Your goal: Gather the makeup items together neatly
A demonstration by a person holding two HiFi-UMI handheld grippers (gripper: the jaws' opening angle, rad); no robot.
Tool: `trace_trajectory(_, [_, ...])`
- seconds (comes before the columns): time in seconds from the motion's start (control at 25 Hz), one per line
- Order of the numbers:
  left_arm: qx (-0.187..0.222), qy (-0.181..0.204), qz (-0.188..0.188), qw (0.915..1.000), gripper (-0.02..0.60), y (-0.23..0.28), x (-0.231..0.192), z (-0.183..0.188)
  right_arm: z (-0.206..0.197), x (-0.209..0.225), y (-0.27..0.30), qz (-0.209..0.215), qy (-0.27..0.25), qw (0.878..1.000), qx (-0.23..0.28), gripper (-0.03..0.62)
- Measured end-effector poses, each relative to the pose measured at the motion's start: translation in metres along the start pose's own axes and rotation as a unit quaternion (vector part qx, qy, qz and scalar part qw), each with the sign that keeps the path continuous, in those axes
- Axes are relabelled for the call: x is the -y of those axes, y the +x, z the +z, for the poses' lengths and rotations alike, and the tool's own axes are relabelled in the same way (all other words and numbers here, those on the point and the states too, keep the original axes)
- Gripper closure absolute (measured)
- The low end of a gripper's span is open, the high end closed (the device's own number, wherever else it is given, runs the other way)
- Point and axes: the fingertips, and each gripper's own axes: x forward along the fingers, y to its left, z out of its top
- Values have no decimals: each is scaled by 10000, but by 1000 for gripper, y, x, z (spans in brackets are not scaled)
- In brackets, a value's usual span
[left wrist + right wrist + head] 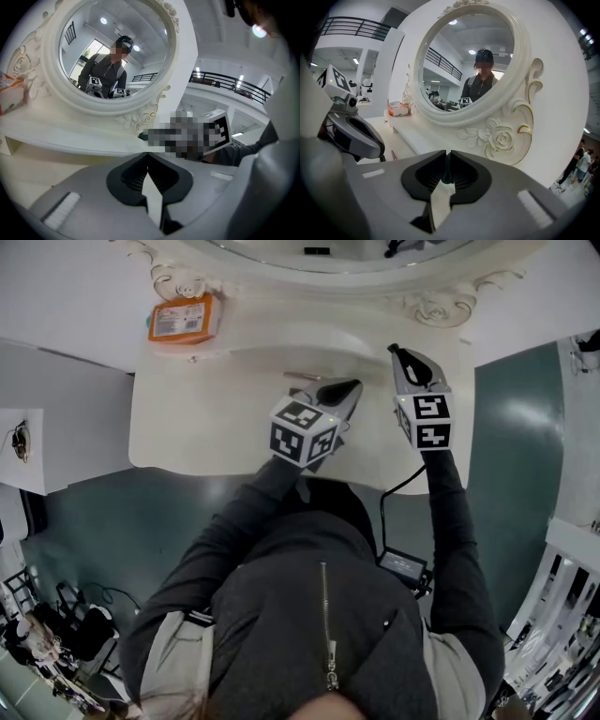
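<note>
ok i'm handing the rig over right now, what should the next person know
Left gripper: shut, nothing between its jaws, over the vanity table.
Right gripper: shut on a thin dark green item.
Orange packet sits on the shelf at far left. A thin stick lies on the tabletop by the left gripper.
Done: nothing grouped yet.
Left: bring the held item, stick and packet together.

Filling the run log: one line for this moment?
left gripper: shut, empty | right gripper: shut on thin green item | orange packet: on ledge
</note>
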Motion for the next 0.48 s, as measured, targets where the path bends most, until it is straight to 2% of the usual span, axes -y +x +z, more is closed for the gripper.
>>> trace_trajectory(0.24, [47,17,57,10000,571,-37,-17,-3,18,-48,-1,151,-50,9998,122,559])
trace_trajectory(0.48, [49,57,119,9999,571,-67,-36,-6,20,-89,2,231,31,9996,139,559])
